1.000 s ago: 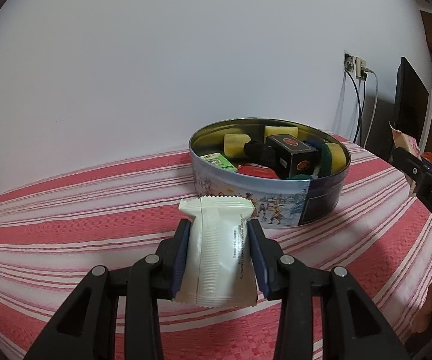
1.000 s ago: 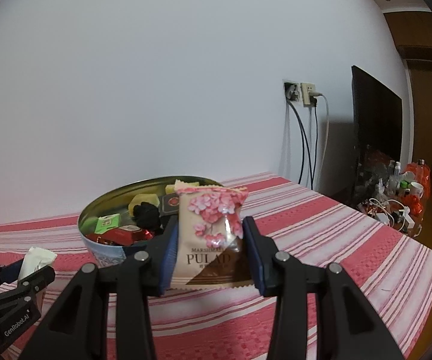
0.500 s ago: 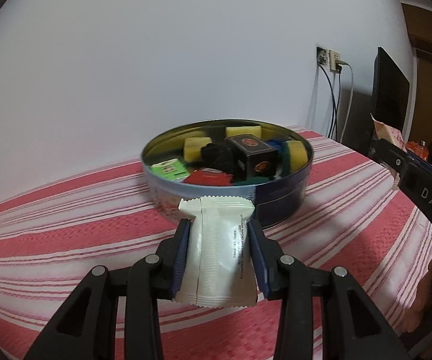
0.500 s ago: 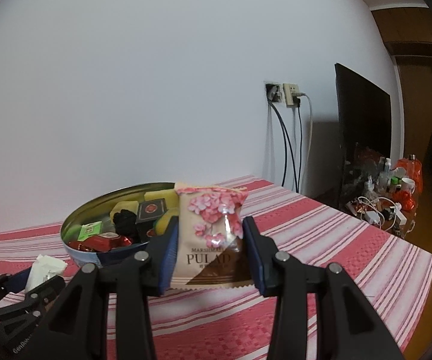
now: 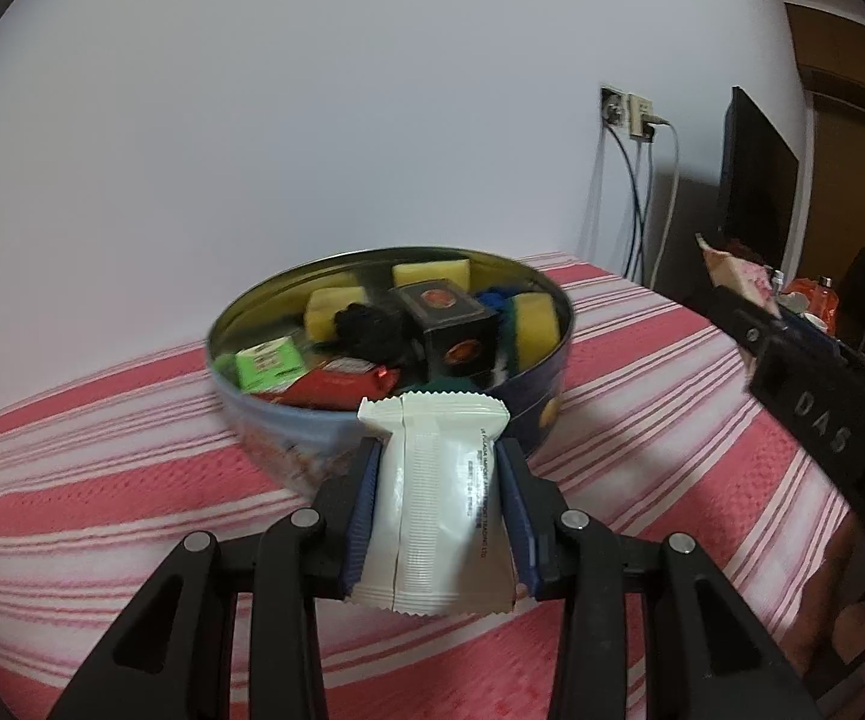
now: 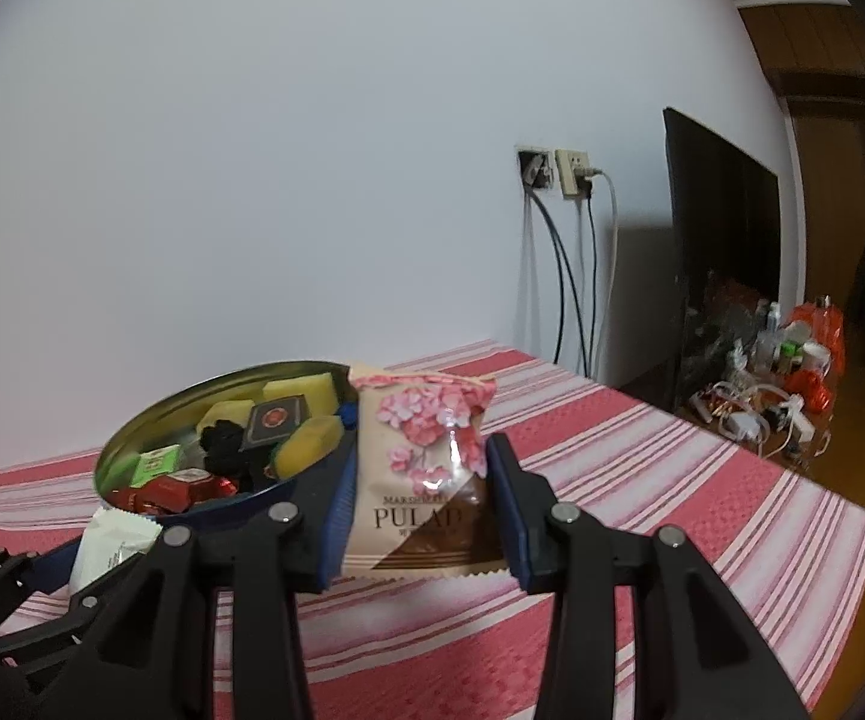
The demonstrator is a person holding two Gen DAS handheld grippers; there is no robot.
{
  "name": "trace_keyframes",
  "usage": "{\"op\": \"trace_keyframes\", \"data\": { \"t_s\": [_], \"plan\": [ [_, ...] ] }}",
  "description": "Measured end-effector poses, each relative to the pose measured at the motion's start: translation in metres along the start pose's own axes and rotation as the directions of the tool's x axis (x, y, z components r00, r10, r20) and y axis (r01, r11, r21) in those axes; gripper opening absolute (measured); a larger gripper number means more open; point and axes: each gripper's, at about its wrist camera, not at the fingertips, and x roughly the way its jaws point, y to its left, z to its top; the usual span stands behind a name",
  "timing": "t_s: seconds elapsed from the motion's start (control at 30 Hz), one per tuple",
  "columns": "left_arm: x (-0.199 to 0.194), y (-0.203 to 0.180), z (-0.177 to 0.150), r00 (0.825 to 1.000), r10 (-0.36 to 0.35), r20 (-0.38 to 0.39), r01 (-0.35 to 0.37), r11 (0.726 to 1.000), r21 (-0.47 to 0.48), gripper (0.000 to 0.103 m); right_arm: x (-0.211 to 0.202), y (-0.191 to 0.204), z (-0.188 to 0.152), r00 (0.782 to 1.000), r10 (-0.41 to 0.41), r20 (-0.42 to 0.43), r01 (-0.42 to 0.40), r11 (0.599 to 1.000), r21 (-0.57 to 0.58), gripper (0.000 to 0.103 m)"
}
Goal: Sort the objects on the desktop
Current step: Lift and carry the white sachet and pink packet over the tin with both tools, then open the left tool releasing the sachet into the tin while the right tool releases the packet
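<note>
Striped tablecloth [image 5: 102, 480], left hand-held gripper [image 5: 438, 516] clamping white packet [image 5: 432, 510], right hand-held gripper [image 6: 420, 510] clamping floral packet [image 6: 420, 468]

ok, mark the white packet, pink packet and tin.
white packet [image 5: 432, 504], left wrist view, middle of the wrapper
pink packet [image 6: 423, 468], right wrist view, middle of its front
tin [image 5: 543, 414], left wrist view, dark outer wall

Tin [image 5: 543, 408] on table [image 5: 102, 480], behind both held packets [image 5: 438, 510].
</note>
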Motion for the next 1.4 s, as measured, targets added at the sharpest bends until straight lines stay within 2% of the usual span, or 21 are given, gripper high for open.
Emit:
{"op": "trace_keyframes", "data": {
  "t_s": [0.17,0.37,0.67,0.9,1.07,1.4],
  "plan": [
    [0.007,0.0,0.018,1.0,-0.007,0.012,0.008,1.0,-0.005,0.041,0.01,0.0,0.014,1.0,-0.001,-0.005,0.001,1.0,-0.023,0.042],
    [0.011,0.025,0.047,0.998,0.053,0.045,-0.051,0.998,-0.037,0.041,0.021,0.007,0.043,0.999,0.005,0.035,-0.002,0.997,-0.073,0.042],
    [0.036,0.056,0.093,0.993,0.113,0.026,-0.11,0.99,-0.083,0.041,0.073,0.045,0.076,0.998,0.054,0.008,-0.053,0.988,-0.148,0.042],
    [0.069,0.073,0.094,0.99,0.133,-0.054,-0.139,0.983,-0.124,0.041,0.116,0.069,0.093,0.996,0.067,-0.061,-0.077,0.98,-0.186,0.042],
    [0.09,0.079,0.094,0.986,0.097,-0.133,-0.12,0.978,-0.172,0.041,0.145,0.089,0.095,0.988,0.07,-0.135,-0.099,0.971,-0.219,0.042],
    [0.117,0.092,0.09,0.966,0.117,-0.229,-0.157,0.973,-0.168,0.041,0.189,0.113,0.09,0.964,0.066,-0.259,-0.13,0.962,-0.239,0.042]
  ]
}}
